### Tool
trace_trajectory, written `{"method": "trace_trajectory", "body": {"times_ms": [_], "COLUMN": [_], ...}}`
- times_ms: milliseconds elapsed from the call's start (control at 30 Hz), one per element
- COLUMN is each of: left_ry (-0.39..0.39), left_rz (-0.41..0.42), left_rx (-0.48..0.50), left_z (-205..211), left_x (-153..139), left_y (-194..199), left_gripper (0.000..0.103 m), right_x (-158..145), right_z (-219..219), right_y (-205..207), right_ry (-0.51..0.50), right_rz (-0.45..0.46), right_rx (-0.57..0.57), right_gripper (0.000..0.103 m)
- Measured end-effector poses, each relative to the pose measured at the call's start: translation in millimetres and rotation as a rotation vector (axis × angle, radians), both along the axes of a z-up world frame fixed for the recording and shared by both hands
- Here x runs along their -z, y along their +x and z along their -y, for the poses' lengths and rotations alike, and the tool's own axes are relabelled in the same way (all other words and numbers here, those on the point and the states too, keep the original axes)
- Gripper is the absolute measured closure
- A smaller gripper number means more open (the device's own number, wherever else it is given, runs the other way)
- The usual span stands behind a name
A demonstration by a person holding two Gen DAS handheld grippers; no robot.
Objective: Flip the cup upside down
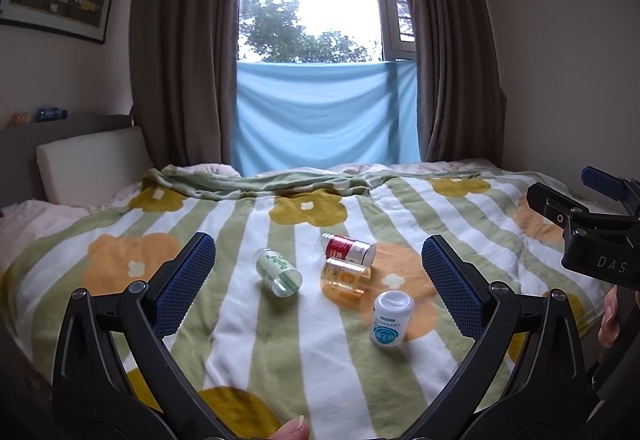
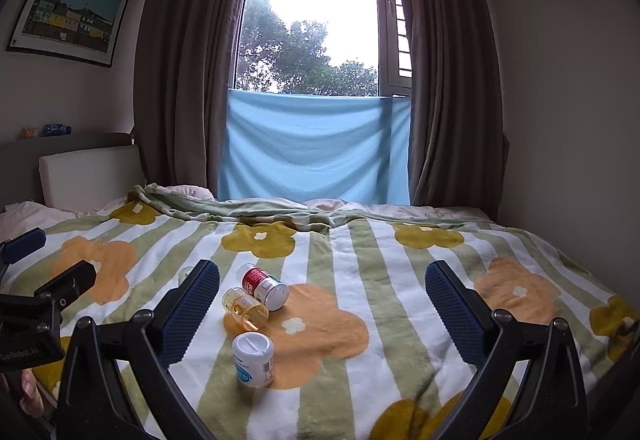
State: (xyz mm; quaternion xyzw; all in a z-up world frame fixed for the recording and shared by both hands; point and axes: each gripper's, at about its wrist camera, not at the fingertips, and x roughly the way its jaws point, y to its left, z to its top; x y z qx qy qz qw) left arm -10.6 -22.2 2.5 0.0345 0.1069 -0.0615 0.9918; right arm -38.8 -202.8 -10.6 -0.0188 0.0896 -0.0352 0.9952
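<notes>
Four small cups on a flowered bed blanket, both grippers held above them, empty.

The left gripper (image 1: 318,272) and right gripper (image 2: 322,298) each hold their fingers wide apart, touching nothing. On the blanket (image 1: 280,360) the green-printed cup (image 1: 279,272), the red-labelled cup (image 1: 349,249) and the amber cup (image 1: 346,276) lie on their sides, the last two touching. The white cup (image 1: 392,318) stands nearest, base up.

bed (image 2: 360,360), flowered striped blanket | window (image 2: 312,20) daylit, brown curtains (image 2: 180,60) | framed picture (image 2: 68,10)
</notes>
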Motion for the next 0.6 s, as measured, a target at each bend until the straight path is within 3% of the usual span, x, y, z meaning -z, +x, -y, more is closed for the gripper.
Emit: {"method": "trace_trajectory", "body": {"times_ms": [600], "left_ry": [-0.016], "left_rz": [0.016], "left_rx": [-0.009], "left_z": [-3.3], "left_x": [-3.0], "left_y": [-1.1], "left_gripper": [0.0], "right_x": [-1.4], "right_z": [2.6], "right_y": [-1.3], "right_ry": [0.008], "right_rz": [-0.002], "right_rx": [0.0], "right_gripper": [0.0]}}
